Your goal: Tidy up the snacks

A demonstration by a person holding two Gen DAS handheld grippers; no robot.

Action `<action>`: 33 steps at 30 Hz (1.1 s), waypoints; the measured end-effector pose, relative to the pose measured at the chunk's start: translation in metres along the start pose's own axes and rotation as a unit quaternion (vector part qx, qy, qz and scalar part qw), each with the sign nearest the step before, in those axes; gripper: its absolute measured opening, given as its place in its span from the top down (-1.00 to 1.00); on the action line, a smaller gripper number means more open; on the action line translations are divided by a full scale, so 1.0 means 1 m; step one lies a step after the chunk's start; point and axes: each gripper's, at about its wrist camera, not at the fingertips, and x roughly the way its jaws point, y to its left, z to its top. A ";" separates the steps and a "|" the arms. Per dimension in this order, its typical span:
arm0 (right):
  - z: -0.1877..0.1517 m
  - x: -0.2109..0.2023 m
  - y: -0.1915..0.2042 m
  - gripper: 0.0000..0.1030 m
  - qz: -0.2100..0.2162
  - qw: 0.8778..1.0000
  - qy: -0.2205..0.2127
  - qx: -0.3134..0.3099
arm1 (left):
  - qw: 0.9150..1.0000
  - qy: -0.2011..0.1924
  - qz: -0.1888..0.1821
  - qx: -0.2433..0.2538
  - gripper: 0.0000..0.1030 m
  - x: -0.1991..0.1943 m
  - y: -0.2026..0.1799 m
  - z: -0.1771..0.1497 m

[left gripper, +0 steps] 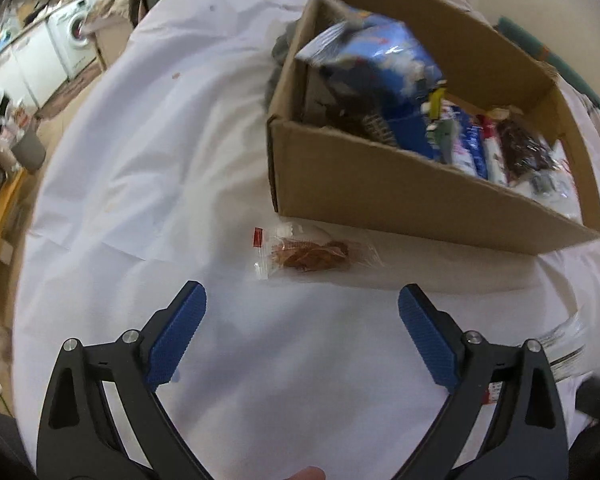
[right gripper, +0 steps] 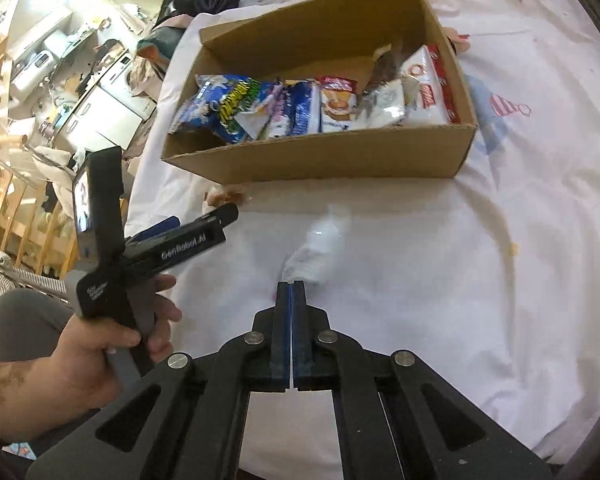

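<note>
Cardboard box (right gripper: 320,164) of snacks sits on a white sheet (right gripper: 500,240) as the right gripper (right gripper: 291,286) pinches a clear wrapper (right gripper: 316,252), the left gripper (left gripper: 302,300) jaws spread near a dried-fruit packet (left gripper: 312,254).

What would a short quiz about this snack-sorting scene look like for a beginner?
1. True or false: the right tool is shut on a clear wrapper.
2. The left tool is: A) clamped on the box, B) open above the cloth, C) holding a blue bag.
3. Fill in: the clear packet of brown snacks lies on the white cloth, just in front of the cardboard ____.

Key
1. True: its blue pads meet, pinching the wrapper's end.
2. B: the pads stand wide apart with nothing between them.
3. box, which already holds several snack packs.
</note>
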 end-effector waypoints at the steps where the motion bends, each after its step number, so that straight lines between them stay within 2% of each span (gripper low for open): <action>1: 0.001 0.000 -0.004 1.00 -0.001 1.000 0.004 0.002 | 1.000 0.003 0.002 -0.005 -0.86 0.004 0.001 0.002; 7: 0.000 0.006 -0.021 1.00 0.013 0.999 0.013 0.039 | 1.000 0.013 -0.002 0.015 -0.86 0.017 -0.010 0.012; 11: 0.002 0.007 -0.024 1.00 0.018 0.999 0.010 0.049 | 1.000 0.025 0.007 0.010 -0.86 0.030 -0.013 0.015; 14: 0.002 0.009 -0.024 1.00 0.015 0.999 0.012 0.050 | 1.000 0.011 0.008 0.007 -0.83 0.031 -0.013 0.018; 16: 0.001 0.008 -0.024 1.00 0.014 0.999 0.013 0.051 | 1.000 0.006 0.003 0.002 -0.42 0.031 -0.011 0.020; 17: 0.002 0.008 -0.024 1.00 0.013 0.999 0.012 0.051 | 1.000 0.012 0.014 0.003 -0.23 0.033 -0.011 0.021; 18: 0.002 0.008 -0.024 1.00 0.012 0.999 0.011 0.051 | 1.000 0.014 0.016 0.002 -0.12 0.033 -0.010 0.020; 20: 0.005 0.008 -0.025 0.99 0.009 0.998 0.008 0.056 | 1.000 0.014 0.006 0.001 -0.03 0.029 -0.008 0.018; 21: 0.007 0.008 -0.027 0.89 0.008 0.998 0.008 0.061 | 1.000 0.017 0.005 0.004 0.03 0.026 -0.007 0.016; 23: 0.011 0.011 -0.031 0.85 -0.008 0.997 0.012 0.070 | 1.000 0.022 0.002 0.003 0.05 0.017 -0.005 0.015; 25: 0.016 0.018 -0.030 0.60 -0.040 0.997 0.028 0.057 | 0.999 0.034 0.002 -0.005 0.05 0.003 -0.001 0.014; 26: 0.021 0.024 -0.027 0.20 -0.068 0.996 0.042 0.038 | 0.999 0.043 0.001 -0.007 0.06 -0.004 0.000 0.015; 27: 0.025 0.030 -0.023 -0.29 -0.080 0.995 0.054 0.021 | 0.999 0.050 -0.002 -0.007 0.06 -0.011 0.001 0.017; 28: 0.029 0.037 -0.016 -0.46 -0.078 0.995 0.068 -0.003 | 0.998 0.057 -0.009 -0.005 0.06 -0.021 0.002 0.020; 29: 0.032 0.042 -0.010 -0.57 -0.072 0.994 0.078 -0.024 | 0.998 0.061 -0.017 0.000 0.06 -0.030 0.002 0.022; 31: 0.037 0.054 0.007 -0.58 -0.086 0.987 0.101 -0.089 | 0.997 0.063 -0.027 0.024 0.06 -0.049 0.003 0.025; 33: 0.036 0.071 0.024 -0.58 -0.117 0.970 0.123 -0.176 | 0.997 0.052 -0.023 0.054 0.06 -0.065 0.003 0.028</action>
